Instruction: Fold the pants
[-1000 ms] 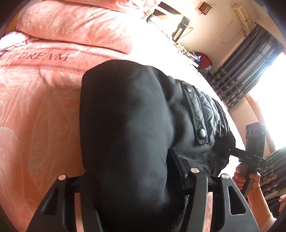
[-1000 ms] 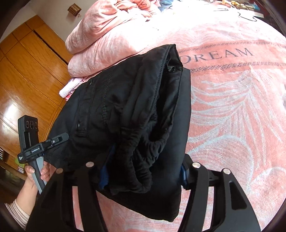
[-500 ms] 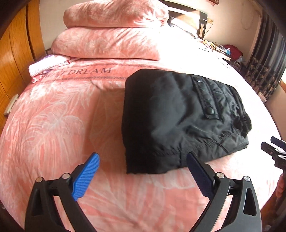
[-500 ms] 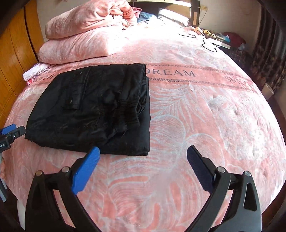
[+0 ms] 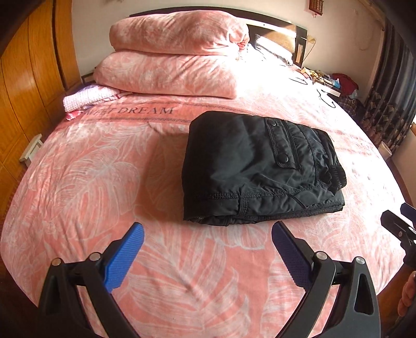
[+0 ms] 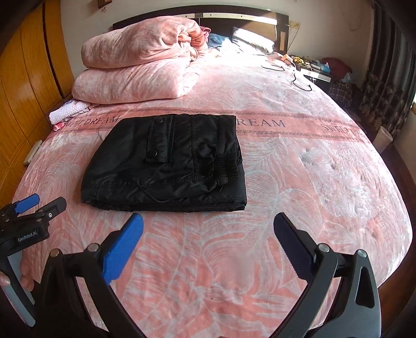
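Pink bedspread (image 6: 286, 182) | black pants (image 6: 166, 161) folded square, flap pocket up

You have a bed (image 5: 78, 182) filling most of both views, covered by a pink bedspread (image 6: 299, 182) with a pale leaf print and a band lettered "SWEET DREAM" running across mid-frame. At upper left you see a folded pink quilt (image 5: 169, 52), stacked in two layers. Just left of it, at the bed's edge, lies a small white-and-pink knitted cloth (image 6: 67, 110). A dark headboard (image 6: 234, 18) spans the top. Your left edge shows wooden wardrobe panels (image 5: 28, 78). At the right edge hang dark patterned curtains (image 6: 384, 78). A cluttered bedside stand (image 6: 317, 71) sits at upper right, with thin black cables (image 6: 301, 80) on the bedspread beside it.
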`<state>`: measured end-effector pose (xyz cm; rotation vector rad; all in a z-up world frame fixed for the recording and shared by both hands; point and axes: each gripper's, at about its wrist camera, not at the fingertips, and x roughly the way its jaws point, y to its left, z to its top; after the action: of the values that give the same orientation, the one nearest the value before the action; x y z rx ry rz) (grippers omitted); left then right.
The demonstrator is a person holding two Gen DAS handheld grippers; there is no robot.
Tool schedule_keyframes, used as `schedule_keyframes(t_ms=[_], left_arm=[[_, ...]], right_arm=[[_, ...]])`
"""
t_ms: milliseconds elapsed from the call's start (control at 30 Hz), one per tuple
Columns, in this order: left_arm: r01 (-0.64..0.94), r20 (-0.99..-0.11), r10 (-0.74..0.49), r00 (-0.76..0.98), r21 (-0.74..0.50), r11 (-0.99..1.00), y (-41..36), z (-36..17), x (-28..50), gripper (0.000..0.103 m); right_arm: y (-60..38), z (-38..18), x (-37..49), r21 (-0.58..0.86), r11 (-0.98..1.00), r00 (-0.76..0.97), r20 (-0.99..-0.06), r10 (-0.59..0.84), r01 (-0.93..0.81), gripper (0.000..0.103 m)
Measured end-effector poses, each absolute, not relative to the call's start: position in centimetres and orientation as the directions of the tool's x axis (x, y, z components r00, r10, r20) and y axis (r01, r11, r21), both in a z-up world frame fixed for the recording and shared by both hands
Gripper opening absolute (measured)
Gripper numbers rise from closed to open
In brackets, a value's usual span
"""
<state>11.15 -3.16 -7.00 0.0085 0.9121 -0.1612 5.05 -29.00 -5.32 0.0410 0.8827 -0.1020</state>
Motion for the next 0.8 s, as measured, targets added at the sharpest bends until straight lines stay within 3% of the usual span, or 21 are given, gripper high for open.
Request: schedule_keyframes(t_ms=[800], left_arm=[[0.152,-0.77,-0.06,0.635,0.049,0.987,-5.0,-5.8,11.2,0.099]], right_arm=[[-30.3,-5.3,5.0,-0.026,0.986,0.622,-0.773,-0.124,0.164,0.1]])
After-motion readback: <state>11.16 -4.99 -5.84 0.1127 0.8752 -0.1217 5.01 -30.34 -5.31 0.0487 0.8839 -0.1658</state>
